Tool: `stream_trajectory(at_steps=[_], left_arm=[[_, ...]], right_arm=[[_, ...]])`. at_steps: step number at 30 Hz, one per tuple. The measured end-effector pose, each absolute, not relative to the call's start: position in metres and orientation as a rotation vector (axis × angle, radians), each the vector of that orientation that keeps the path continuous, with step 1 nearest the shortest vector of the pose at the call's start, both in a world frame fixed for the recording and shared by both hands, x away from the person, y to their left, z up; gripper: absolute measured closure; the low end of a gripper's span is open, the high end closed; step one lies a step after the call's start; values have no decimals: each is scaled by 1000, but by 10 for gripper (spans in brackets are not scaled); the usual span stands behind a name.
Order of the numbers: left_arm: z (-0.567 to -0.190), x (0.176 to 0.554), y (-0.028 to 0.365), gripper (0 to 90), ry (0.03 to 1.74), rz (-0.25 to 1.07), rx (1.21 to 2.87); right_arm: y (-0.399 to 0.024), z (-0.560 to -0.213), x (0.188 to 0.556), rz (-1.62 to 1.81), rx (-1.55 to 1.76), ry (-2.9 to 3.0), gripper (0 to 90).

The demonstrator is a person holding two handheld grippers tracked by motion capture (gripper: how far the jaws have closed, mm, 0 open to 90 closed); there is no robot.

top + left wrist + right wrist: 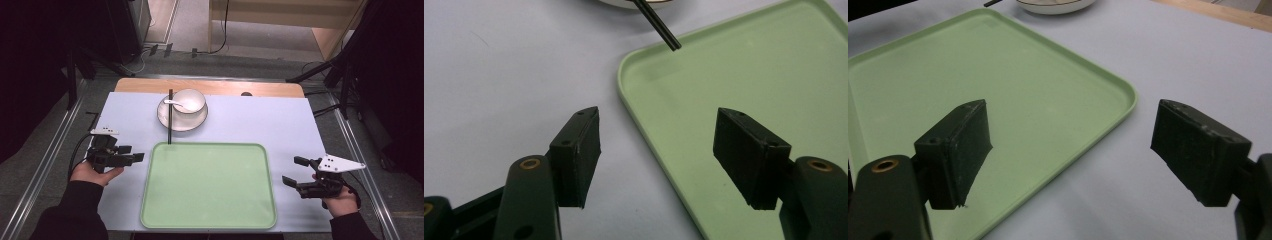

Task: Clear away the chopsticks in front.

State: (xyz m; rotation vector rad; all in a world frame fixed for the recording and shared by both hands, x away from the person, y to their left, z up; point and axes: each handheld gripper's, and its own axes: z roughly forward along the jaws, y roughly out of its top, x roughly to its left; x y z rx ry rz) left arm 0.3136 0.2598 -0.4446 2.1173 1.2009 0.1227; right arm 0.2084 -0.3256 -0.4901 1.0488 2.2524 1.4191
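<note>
An empty pale green tray (208, 185) lies at the near middle of the white table. Behind it a white bowl (189, 101) with a white spoon (177, 103) in it stands on a white plate (180, 121). Black chopsticks (170, 120) lie across the plate's left side, and their near tip reaches the tray's far rim. My left gripper (134, 153) is open beside the tray's left edge, holding nothing. My right gripper (291, 170) is open just right of the tray, also holding nothing. The left gripper view shows its jaws (659, 145) straddling the tray rim (634, 95), with the chopsticks' tip (659, 27) ahead.
A strip of wooden tabletop (210, 87) shows behind the white surface. Cables and black stands sit on the floor beyond and beside the table. In the right gripper view the tray's corner (1125, 97) lies between the open jaws (1073, 145).
</note>
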Motion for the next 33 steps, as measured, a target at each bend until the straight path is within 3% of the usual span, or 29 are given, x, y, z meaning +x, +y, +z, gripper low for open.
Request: stream_trajectory(at_steps=[18, 22, 33], left_arm=[[-434, 357, 225, 348, 1202, 160, 2134], [-433, 368, 217, 415, 1231, 168, 2128], [-441, 398, 203, 461, 1327, 230, 2092]], right_arm=[[-325, -490, 208, 1414, 1049, 2254, 166], [-325, -490, 208, 1412, 1044, 2256, 166], [-325, -490, 208, 1413, 1038, 2256, 166]])
